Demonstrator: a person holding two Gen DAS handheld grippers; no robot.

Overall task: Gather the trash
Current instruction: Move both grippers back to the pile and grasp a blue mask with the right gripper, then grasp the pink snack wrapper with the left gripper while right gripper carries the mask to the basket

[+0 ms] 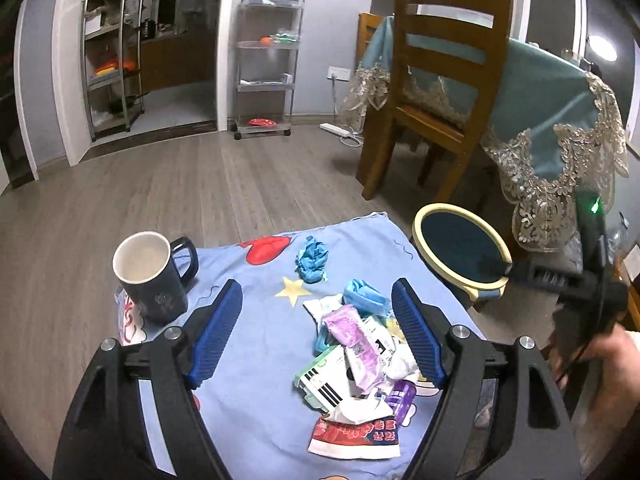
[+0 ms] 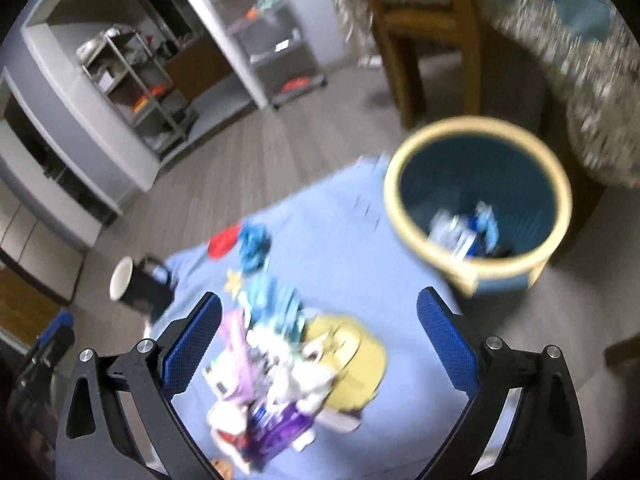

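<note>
From the left wrist camera, I am holding my left gripper (image 1: 318, 320) over a blue cartoon-print cloth (image 1: 256, 420), its blue pads spread wide and gripping nothing, a heap of wrappers and crumpled paper (image 1: 356, 364) lying between and just below them. A dark mug (image 1: 150, 276) is standing at the cloth's left edge, a crumpled blue wad (image 1: 313, 261) farther off, a yellow-rimmed bin (image 1: 460, 254) past the right edge. From the right wrist camera (heavily blurred), my right gripper (image 2: 320, 340) is also hanging wide apart and empty over the heap, while the bin (image 2: 478, 200) is showing some scraps inside.
</note>
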